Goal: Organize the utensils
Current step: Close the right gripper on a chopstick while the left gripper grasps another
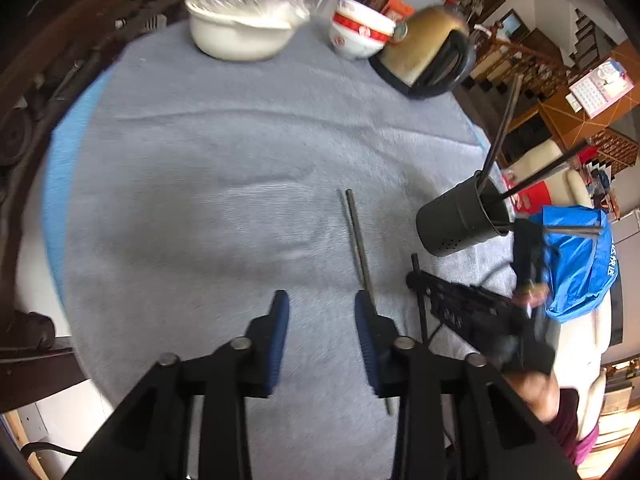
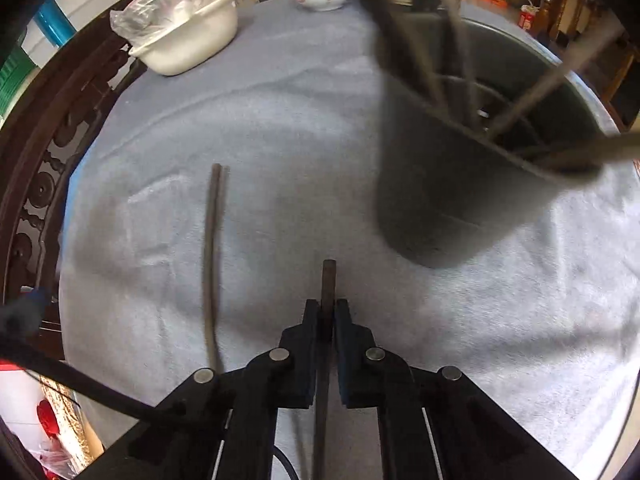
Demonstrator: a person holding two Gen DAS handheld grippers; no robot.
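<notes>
Chopsticks are the task's things here, and they sit in three places. One dark chopstick [image 2: 328, 292] is clamped between the closed fingers of the right gripper [image 2: 328, 312], its blunt end sticking out past the fingertips above the grey cloth [image 2: 280, 120]. A second chopstick [image 1: 359, 240] lies loose on the cloth; in the left wrist view it runs along the inner edge of the right-hand blue pad [image 1: 365, 332] of the left gripper [image 1: 322, 300], whose fingers stand apart with nothing pressed between them. Whether that pad touches the stick cannot be told. The same loose stick appears in the right wrist view, to the left of the held one and well apart from it. More chopsticks [image 1: 502, 132] lean out of a dark cylindrical holder [image 1: 460, 220] that stands on the cloth near its right edge; in the right wrist view the holder looms close, just beyond and to the right of the held stick. At the far side of the cloth stand a white pot [image 1: 236, 36] with clear plastic over it, a red-and-white bowl [image 1: 360, 34] and a kettle [image 1: 430, 48].
</notes>
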